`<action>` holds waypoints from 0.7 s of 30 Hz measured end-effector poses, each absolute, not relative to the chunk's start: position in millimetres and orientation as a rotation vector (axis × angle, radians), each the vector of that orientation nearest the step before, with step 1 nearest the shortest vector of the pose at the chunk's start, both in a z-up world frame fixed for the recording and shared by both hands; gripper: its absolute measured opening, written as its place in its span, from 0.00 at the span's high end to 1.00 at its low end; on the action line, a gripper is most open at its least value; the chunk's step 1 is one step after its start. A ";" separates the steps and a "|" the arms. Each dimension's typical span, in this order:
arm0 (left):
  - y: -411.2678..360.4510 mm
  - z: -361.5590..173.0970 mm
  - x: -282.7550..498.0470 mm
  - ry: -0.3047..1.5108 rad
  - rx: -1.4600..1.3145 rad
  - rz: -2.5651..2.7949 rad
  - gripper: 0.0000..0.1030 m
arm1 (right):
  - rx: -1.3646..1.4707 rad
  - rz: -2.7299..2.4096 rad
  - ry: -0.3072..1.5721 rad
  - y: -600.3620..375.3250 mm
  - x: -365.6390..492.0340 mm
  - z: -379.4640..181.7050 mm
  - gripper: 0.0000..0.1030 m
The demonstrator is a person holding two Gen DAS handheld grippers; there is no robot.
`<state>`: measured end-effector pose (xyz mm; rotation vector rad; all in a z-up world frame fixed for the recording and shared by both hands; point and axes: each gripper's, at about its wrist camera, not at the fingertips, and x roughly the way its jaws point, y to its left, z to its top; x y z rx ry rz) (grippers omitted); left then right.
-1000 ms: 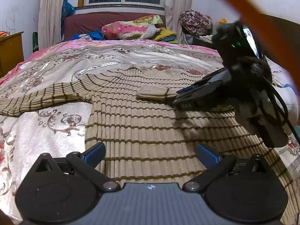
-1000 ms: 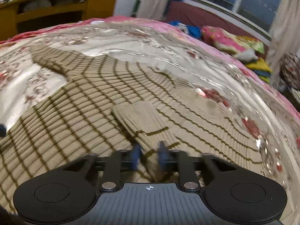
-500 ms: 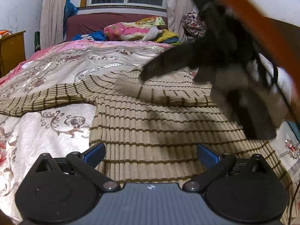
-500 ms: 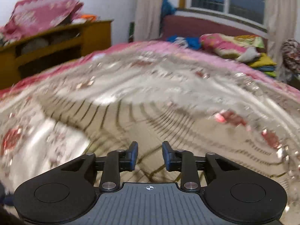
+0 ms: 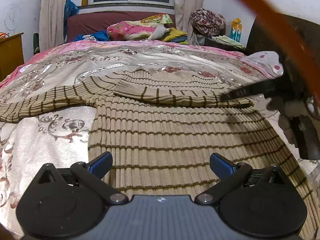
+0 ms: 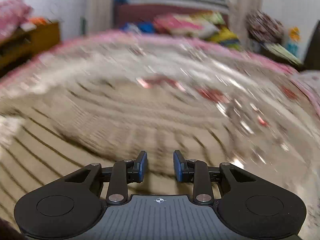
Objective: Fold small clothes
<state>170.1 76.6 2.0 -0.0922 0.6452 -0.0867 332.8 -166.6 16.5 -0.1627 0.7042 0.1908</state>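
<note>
Your right gripper point(image 6: 160, 165) has its jaws a modest gap apart with nothing between them, low over the folded sleeve point(image 5: 180, 94); brush that sleeve and you could drag it back off the sweater point(image 5: 170, 136). Your left gripper point(image 5: 161, 163) is spread wide and empty, hovering over the hem. The sweater lies flat on the bedspread point(image 5: 60, 130), body running toward 12 o'clock, the other sleeve point(image 5: 40, 104) stretched out to 9 o'clock, unfolded. The right view is blurred, so judge your height carefully; a snag would bunch the knit.
</note>
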 end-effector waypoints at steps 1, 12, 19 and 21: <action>76.4 0.8 170.7 0.649 -0.090 -0.087 0.00 | -0.158 0.185 0.729 -171.8 333.3 12.4 0.72; 76.5 -2.3 172.7 0.656 -0.087 -0.084 0.00 | -0.049 0.164 0.644 -200.5 321.7 28.2 0.72; 77.4 -5.8 176.7 0.669 -0.084 -0.074 0.00 | -0.117 0.138 0.727 -201.8 326.7 12.8 0.71; 75.7 -8.6 178.3 0.679 -0.074 -0.073 0.00 | -0.098 0.138 0.724 -202.9 322.7 16.4 0.71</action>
